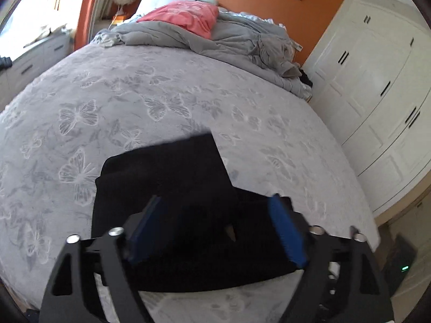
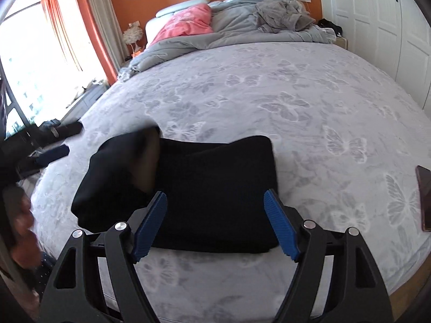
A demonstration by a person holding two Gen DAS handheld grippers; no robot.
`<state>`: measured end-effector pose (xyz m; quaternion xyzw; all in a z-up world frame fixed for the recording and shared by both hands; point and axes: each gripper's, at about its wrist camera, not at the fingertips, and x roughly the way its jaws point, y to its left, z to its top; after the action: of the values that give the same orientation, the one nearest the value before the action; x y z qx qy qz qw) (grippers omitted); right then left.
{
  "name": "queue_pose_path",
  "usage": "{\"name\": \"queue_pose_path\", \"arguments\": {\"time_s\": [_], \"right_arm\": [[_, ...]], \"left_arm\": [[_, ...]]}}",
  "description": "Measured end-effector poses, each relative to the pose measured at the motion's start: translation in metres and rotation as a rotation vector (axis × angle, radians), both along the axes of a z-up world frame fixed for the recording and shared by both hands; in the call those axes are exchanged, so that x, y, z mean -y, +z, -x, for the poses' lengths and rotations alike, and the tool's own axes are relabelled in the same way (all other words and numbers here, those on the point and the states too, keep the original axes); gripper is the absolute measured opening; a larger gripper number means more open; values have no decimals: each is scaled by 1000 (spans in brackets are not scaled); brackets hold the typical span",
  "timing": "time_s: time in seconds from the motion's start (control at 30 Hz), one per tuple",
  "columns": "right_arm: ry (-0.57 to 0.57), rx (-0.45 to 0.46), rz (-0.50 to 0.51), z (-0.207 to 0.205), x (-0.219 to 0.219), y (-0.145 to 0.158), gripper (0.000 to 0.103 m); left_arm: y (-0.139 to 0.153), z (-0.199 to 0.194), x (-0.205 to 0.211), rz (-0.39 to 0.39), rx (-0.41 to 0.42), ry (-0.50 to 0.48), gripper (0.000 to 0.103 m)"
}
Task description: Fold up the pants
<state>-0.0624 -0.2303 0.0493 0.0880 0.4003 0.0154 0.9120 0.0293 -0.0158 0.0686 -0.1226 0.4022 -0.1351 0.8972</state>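
The black pants (image 1: pixel 172 188) lie folded into a thick rectangle on the grey butterfly-print bed cover (image 1: pixel 134 102). My left gripper (image 1: pixel 216 204) is open just above the pants, blue pads (image 1: pixel 285 231) wide apart, nothing between them. In the right wrist view the same pants (image 2: pixel 215 188) lie flat, with a looser raised fold at their left end. My right gripper (image 2: pixel 215 199) is open over the near edge of the pants, blue pads (image 2: pixel 280 226) apart and empty.
A rumpled grey duvet (image 2: pixel 242 27) and a pink pillow (image 2: pixel 186 24) lie at the head of the bed. A dark phone (image 2: pixel 424 199) lies at the bed's right edge. White wardrobe doors (image 1: pixel 377 94) stand to the right. Dark items (image 2: pixel 56 132) lie off the left side.
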Motion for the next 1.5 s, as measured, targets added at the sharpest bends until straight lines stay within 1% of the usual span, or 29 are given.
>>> {"name": "queue_pose_path", "arguments": {"time_s": [0.07, 0.1, 0.13, 0.17, 0.2, 0.27, 0.3, 0.37, 0.43, 0.5, 0.57, 0.6, 0.63, 0.7, 0.73, 0.77, 0.8, 0.83, 0.93, 1.03, 1.07, 1.13, 1.2, 1.23, 1.3, 1.37, 1.43, 1.47, 1.5], "right_arm": [[-2, -6, 10, 2, 5, 1, 72], [9, -10, 4, 1, 6, 2, 72], [19, -15, -10, -2, 6, 3, 72], [37, -20, -28, -8, 2, 3, 72], [65, -30, -50, -16, -4, 1, 72], [120, -56, -107, -36, -19, -6, 72], [133, -74, -142, -49, -29, -14, 72], [170, -124, -189, -73, -50, -32, 72], [174, -165, -212, -90, -68, -50, 72], [181, -225, -267, -104, -88, -75, 72], [185, -261, -335, -107, -102, -94, 68], [170, -251, -326, -105, -108, -97, 68], [156, -232, -283, -103, -115, -96, 67], [136, -216, -226, -100, -124, -92, 53], [130, -212, -216, -100, -127, -89, 33], [133, -204, -230, -99, -128, -86, 21], [134, -199, -234, -97, -129, -80, 18], [135, -186, -224, -95, -131, -73, 16], [146, -127, -196, -87, -139, -46, 15], [172, -27, -185, -78, -145, 1, 15], [178, 16, -181, -73, -144, 22, 15], [181, 98, -156, -57, -135, 61, 15], [158, 146, -114, -41, -119, 82, 15], [127, 156, -74, -31, -106, 85, 15], [62, 104, -21, -27, -78, 65, 15], [-15, -30, -40, -32, -45, 14, 16], [-87, -206, -36, -43, -21, -53, 16], [-98, -258, -54, -44, -16, -74, 21], [-99, -254, -90, -42, -11, -82, 25]], "left_arm": [[-18, 6, 18, -112, 28, -11, 84], [-26, 10, 17, -121, 26, -27, 84], [-31, 11, 9, -103, 16, -32, 84], [-35, 9, -7, -77, 4, -14, 84], [-37, 6, -22, -56, -1, 18, 84], [-38, -4, -54, -59, -1, 105, 84], [-38, -9, -69, -68, 0, 153, 84], [-43, -10, -100, -28, 17, 225, 84], [-50, -9, -124, -13, -3, 277, 84], [-53, -6, -139, -11, -14, 284, 84], [-54, -2, -147, -18, -17, 274, 84], [-53, 0, -148, -36, -11, 263, 84], [-54, 3, -146, -63, -3, 250, 84], [-55, 8, -142, -127, 3, 219, 84], [-56, 10, -139, -137, 4, 201, 84], [-58, 12, -136, -143, -1, 185, 84], [-59, 14, -134, -146, -7, 171, 84], [-61, 16, -131, -148, -12, 154, 84], [-65, 20, -125, -141, -35, 126, 84], [-66, 24, -118, -160, -32, 109, 84], [-65, 26, -116, -167, -26, 107, 84], [-63, 30, -114, -167, -19, 99, 85], [-60, 34, -116, -152, -10, 99, 86], [-58, 35, -118, -140, -3, 101, 86], [-56, 37, -122, -119, 2, 112, 86], [-57, 37, -126, -96, -6, 123, 86], [-59, 35, -125, -85, -24, 122, 86], [-61, 34, -124, -83, -32, 119, 86], [-62, 32, -121, -86, -41, 116, 86]]}}
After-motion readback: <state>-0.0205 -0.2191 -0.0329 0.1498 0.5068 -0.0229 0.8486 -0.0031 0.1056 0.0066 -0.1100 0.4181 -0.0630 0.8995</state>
